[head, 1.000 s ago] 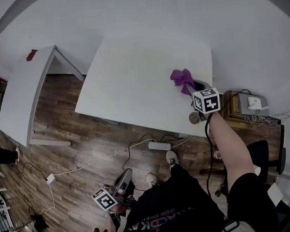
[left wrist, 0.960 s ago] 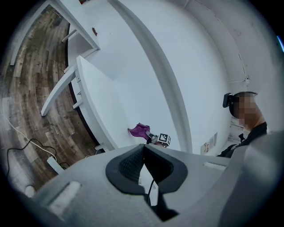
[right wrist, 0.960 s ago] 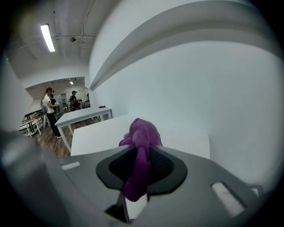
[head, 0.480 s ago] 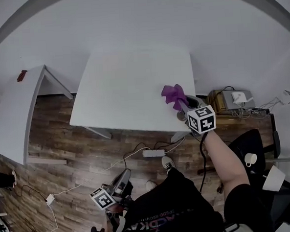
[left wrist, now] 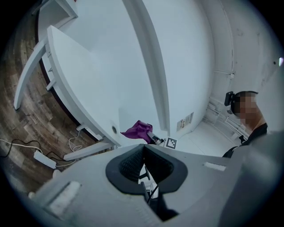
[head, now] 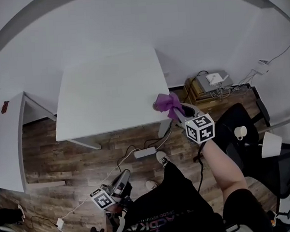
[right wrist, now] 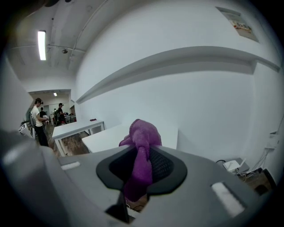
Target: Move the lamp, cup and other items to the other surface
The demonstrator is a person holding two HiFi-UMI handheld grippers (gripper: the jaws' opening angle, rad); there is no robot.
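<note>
The right gripper's [right wrist: 144, 156] pads [right wrist: 162, 166] are clamped on a purple cloth [right wrist: 142, 129]. One fold runs down between them and the rest bunches up past the tips at 12 o'clock. The left gripper's [left wrist: 143, 150] tips meet with nothing between them. It hangs low by our legs, at 7 o'clock in the head view.

In the head view the cloth is in the air, just off the near right corner of the white table [head: 104, 91], touching no surface. The table, at 10 o'clock from the cloth, is bare. At 4 o'clock from the cloth a white cup [head: 240, 131] stands on a black seat [head: 231, 116]. The lamp [head: 270, 143] is just beside the cup, further toward 4 o'clock; we cannot tell whether it shares that seat.

We judge this to be the carry step for the cloth. With the table bare and the cup and lamp together, the cloth most likely goes to join them, though the views do not settle the direction. If so, the next move calls for us to swing the right gripper toward 4 o'clock and lower it over a free patch of seat, near the cup but apart from it. Only then should we part the jaws. The cloth is limp and its trailing end could brush the cup, so we should come in from the open side.
</note>
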